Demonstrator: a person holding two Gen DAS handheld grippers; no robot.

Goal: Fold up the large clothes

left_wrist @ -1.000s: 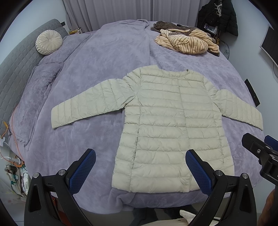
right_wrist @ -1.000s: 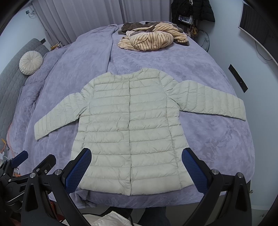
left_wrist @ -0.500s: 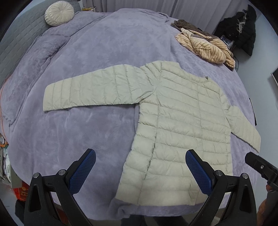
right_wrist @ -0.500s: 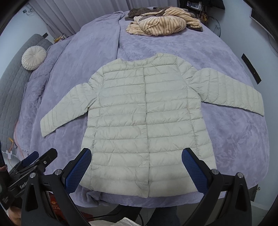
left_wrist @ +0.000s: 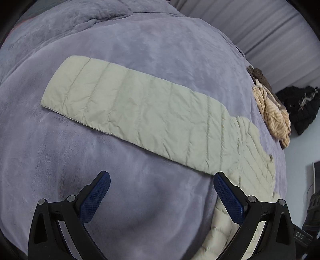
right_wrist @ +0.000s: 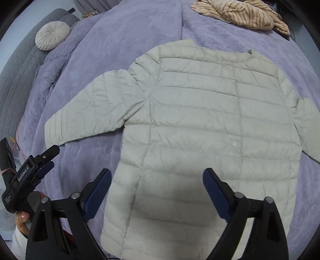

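lying flat and face up on the purple blanket [right_wrist: 124, 30], the pale quilted jacket [right_wrist: 210, 112] has both sleeves stretched out to the sides and its hem toward the near edge of the bed. the right gripper [right_wrist: 157, 181] hangs over the lower part of the jacket body, pointing steeply down; its blue-padded jaws are closing, yet they stand well apart with only the jacket's flat surface seen beyond them, and nothing is pinched. the left gripper [left_wrist: 162, 185] hovers over bare blanket [left_wrist: 140, 40] just below the jacket's outstretched sleeve [left_wrist: 136, 110], near the armpit where the sleeve meets the body. its jaws are spread wide and clear of the fabric. in the right wrist view the left gripper [right_wrist: 45, 160] shows at the lower left edge, near the sleeve cuff, with a person's fingertips [right_wrist: 23, 217] wrapped on its handle. a striped tan garment [right_wrist: 242, 13] is heaped at the far side of the bed, well apart from the jacket. a round pleated cushion [right_wrist: 52, 33] rests against the grey quilted headboard [right_wrist: 18, 66].
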